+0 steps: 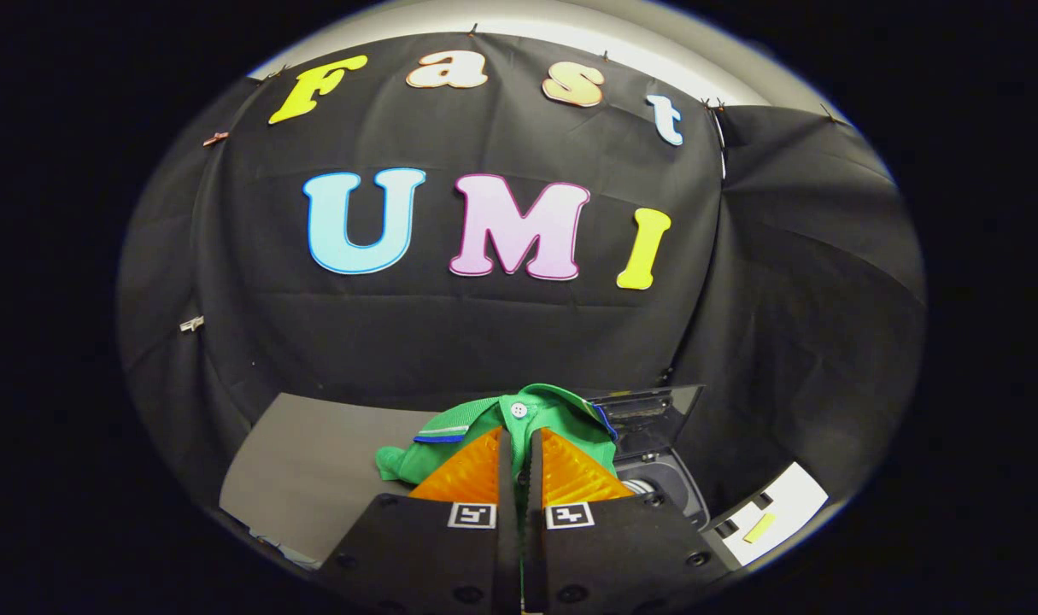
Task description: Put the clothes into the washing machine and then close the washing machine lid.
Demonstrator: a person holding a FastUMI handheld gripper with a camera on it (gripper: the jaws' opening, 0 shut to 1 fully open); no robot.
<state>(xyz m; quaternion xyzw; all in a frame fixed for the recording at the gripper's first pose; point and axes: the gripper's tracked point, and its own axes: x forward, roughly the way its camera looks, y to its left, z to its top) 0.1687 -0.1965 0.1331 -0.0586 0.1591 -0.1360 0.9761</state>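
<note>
Gripper [519, 444] clamped on green shirt [519, 414], fabric pinched between both fingers, held above table [313, 470]. Washer [664, 478] just right, lid [651, 406] raised. Left: 2 steps, loading and lid closing.

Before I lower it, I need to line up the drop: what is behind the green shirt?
Behind the green shirt, pinched in the tongs, stands the washing machine with its raised lid. The shirt and tongs cover most of the drum opening, so its contents cannot be seen.
</note>
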